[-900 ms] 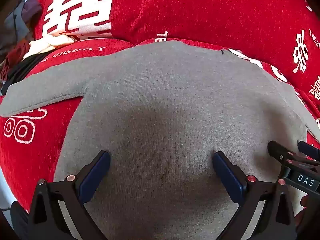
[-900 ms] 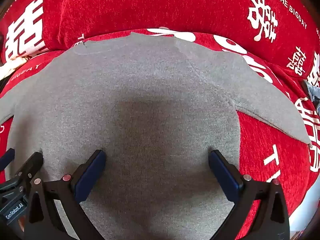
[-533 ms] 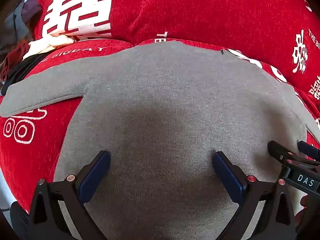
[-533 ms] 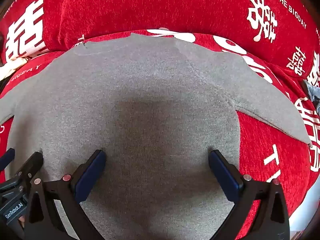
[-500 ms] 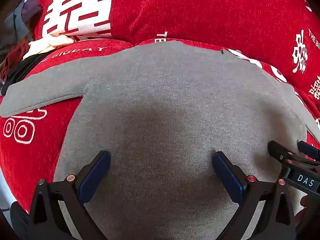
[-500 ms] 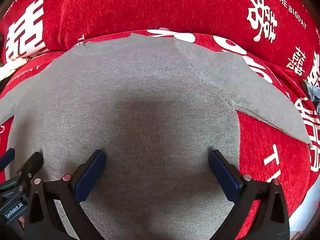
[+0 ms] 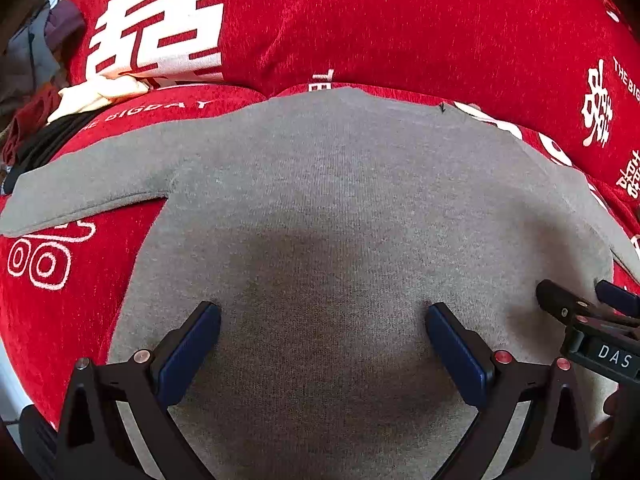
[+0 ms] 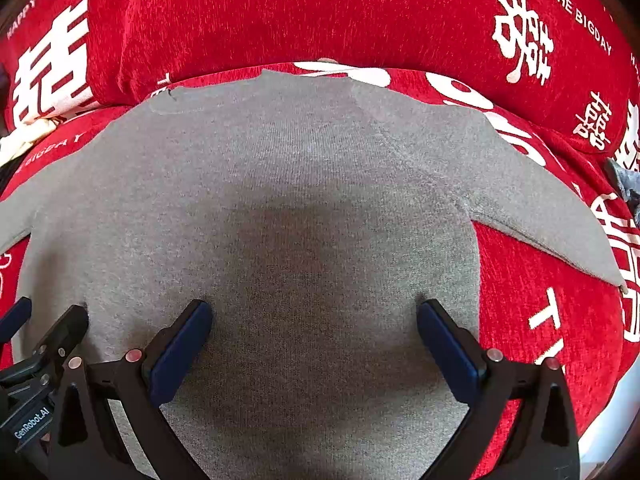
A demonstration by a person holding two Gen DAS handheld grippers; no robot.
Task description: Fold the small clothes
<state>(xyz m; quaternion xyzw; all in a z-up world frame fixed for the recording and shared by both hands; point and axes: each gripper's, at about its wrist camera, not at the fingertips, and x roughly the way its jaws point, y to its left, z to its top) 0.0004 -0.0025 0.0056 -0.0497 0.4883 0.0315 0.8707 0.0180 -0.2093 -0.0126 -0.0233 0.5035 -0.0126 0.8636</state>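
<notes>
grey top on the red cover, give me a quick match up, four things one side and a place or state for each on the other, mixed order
Things:
1. grey top
2. left gripper
3. cream cloth
4. right gripper

Places or states:
A. bunched at far left by the cushion
B. open, beside the right sleeve
C. spread flat, sleeves out
D. open, beside the left sleeve

Pairs: 1-C, 2-D, 3-A, 4-B

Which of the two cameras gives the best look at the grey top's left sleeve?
The left wrist view. There the grey knit top shows its left sleeve whole, spread flat over the red printed sofa cover. The right wrist view catches only a sliver of that sleeve at its left edge.
</notes>
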